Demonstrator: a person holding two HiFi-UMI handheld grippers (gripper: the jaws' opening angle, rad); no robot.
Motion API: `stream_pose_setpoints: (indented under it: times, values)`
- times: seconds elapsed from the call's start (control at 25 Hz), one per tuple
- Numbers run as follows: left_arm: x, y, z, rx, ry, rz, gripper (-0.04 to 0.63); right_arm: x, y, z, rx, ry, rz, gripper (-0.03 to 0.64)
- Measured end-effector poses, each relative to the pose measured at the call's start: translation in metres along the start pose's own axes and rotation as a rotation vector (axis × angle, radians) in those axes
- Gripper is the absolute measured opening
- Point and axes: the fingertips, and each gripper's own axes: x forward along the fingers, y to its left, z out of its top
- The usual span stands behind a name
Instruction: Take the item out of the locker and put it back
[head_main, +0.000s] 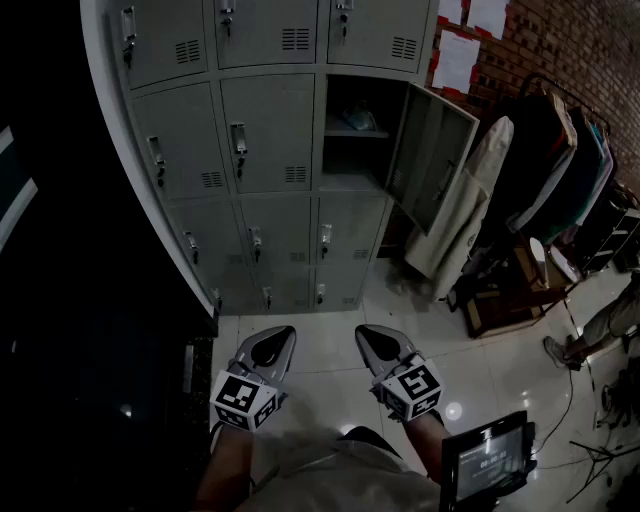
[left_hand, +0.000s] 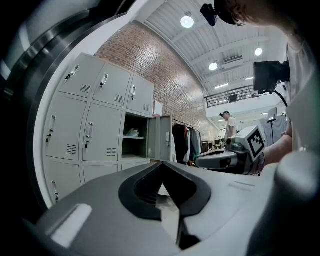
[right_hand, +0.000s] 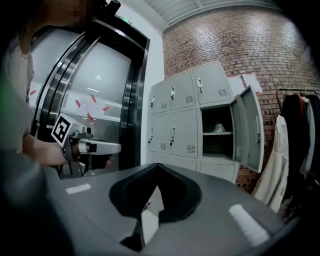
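Room: brick wall, pale tiled floor (head_main: 330, 320), clothes rack (head_main: 560, 160) to the right.
Locker bank (head_main: 260, 150): grey; one compartment open, its door (head_main: 435, 155) swung out rightward.
Item (head_main: 362, 120): small pale bundle on the open compartment's shelf, ahead of and above both grippers, well apart; long axis not discernible.
Left gripper (head_main: 280, 335): jaws together, empty.
Right gripper (head_main: 368, 333): jaws together, empty; judged better aligned.
Obstruction: door edge beside the approach.

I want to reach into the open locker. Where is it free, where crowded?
Below its shelf the open locker looks bare; the item sits on the shelf. The floor tiles before the lockers are free. Right of the door, hanging clothes crowd in.
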Motion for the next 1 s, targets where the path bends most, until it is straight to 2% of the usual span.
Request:
stream_pose_setpoints:
  times: [0.16,0.28,0.36,0.52,0.64,0.76,0.88,1.0]
  values:
    - [0.017,0.026,-0.002,-0.012,-0.003,0.005,0.003,0.031,-0.013,-0.002,-0.001,0.012,0.019,0.003]
    - [0.045,0.055,-0.004,-0.018,0.001,0.021,0.005,0.063,-0.039,-0.002,0.004,-0.003,0.026,0.003]
    - [0.072,0.071,-0.002,-0.011,-0.002,0.023,0.005,0.088,-0.063,-0.001,0.003,-0.018,0.033,0.003]
    - [0.147,0.112,0.011,0.062,-0.025,0.025,0.005,0.149,-0.129,0.012,-0.008,-0.052,0.056,0.003]
    - [0.202,0.141,0.037,0.091,-0.090,0.007,0.005,0.192,-0.180,0.031,-0.019,-0.066,0.076,0.003]
    - [0.249,0.172,0.067,0.081,-0.139,0.019,0.005,0.225,-0.226,0.056,-0.057,-0.083,0.090,0.003]
    - [0.285,0.193,0.076,0.100,-0.130,0.015,0.005,0.251,-0.265,0.073,-0.066,-0.094,0.074,0.003]
    - [0.309,0.206,0.076,0.131,-0.104,-0.013,0.005,0.273,-0.285,0.075,-0.061,-0.091,0.075,0.003]
